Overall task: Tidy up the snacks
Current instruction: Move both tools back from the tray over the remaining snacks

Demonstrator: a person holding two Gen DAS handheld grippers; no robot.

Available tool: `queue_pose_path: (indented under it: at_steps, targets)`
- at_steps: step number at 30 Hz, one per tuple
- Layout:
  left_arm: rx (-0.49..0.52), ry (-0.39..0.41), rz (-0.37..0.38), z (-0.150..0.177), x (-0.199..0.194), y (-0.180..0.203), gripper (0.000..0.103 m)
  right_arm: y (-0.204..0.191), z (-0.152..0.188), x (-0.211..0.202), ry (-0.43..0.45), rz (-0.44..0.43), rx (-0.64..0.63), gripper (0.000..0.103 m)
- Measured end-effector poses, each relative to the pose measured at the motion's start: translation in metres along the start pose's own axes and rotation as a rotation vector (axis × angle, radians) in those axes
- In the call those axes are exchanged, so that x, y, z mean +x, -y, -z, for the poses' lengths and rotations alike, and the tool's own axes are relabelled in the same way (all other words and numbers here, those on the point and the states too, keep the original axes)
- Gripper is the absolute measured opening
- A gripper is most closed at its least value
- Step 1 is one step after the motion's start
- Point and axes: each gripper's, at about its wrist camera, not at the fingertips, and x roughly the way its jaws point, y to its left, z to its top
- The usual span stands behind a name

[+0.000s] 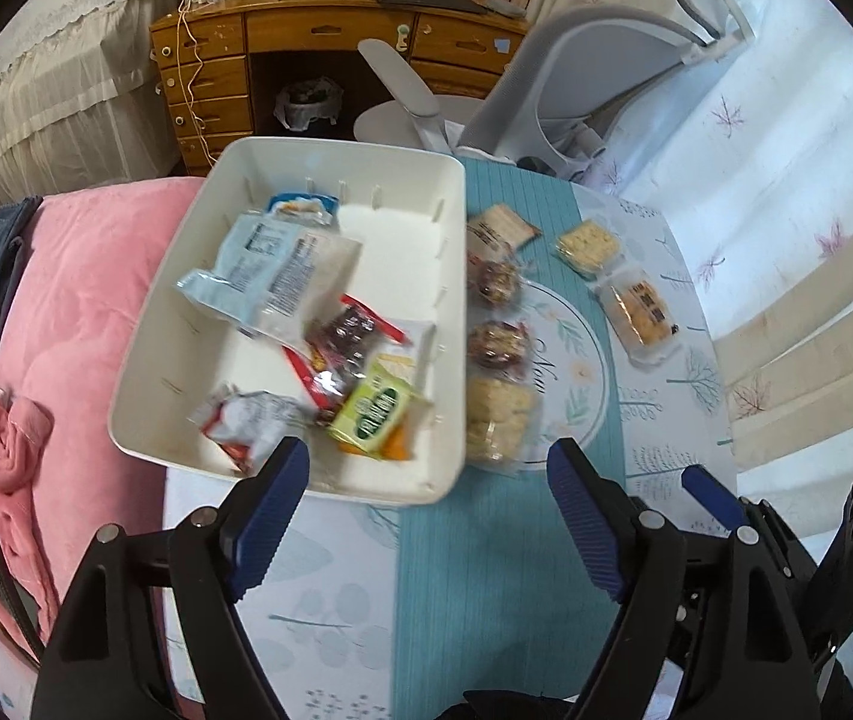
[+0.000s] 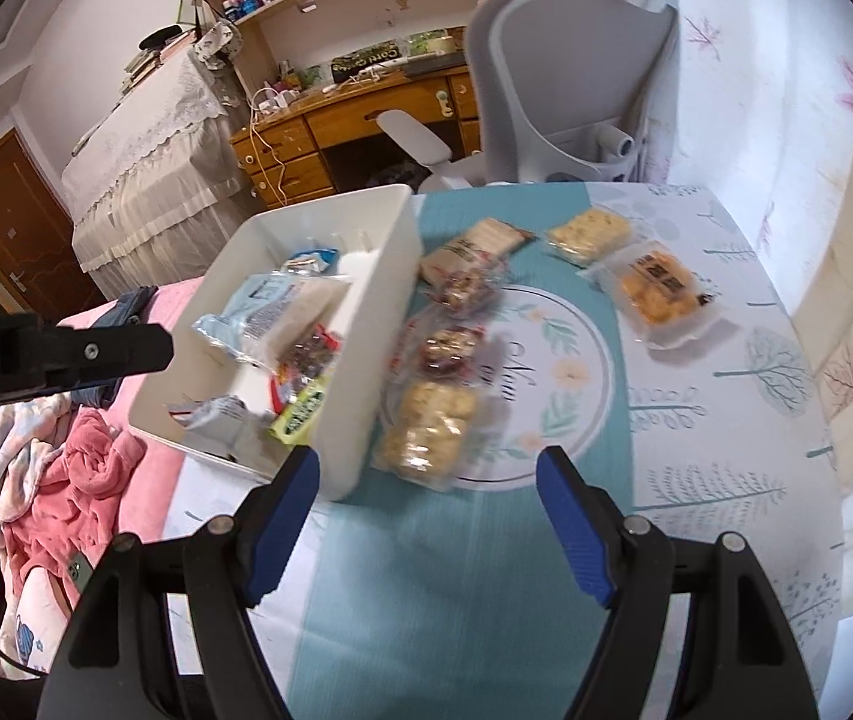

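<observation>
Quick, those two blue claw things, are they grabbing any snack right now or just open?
Left gripper: open, holding nothing, above the table near the white bin.
Right gripper: open, holding nothing, snack packets lie ahead of it.

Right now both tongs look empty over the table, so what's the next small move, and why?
Probably lower the right tongs onto the pale cookie pack lying on the tablecloth just beside the white bin. It is the closest loose snack, nearly between the open fingers, and five more packs are outside the bin. The left tongs are open and empty too.

white bin (image 1: 144, 372), blue-padded tongs (image 1: 429, 516) — leaf-print tablecloth (image 1: 666, 420)
</observation>
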Motion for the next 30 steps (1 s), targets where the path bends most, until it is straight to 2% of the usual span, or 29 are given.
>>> queue_pose_path:
  at_steps: [11,19,30]
  targets:
    - [0.012,0.01,-0.034,0.016,0.021,0.062,0.081,0.075,-0.019,-0.006,-0.015,0.022,0.029,0.075]
    - [0.039,0.011,-0.068,0.026,0.048,0.107,0.081,0.119,-0.042,-0.004,0.002,0.049,0.004,0.075]
    - [0.118,-0.088,-0.199,0.032,0.111,0.154,0.081,0.161,-0.077,0.018,0.031,0.072,-0.066,0.075]
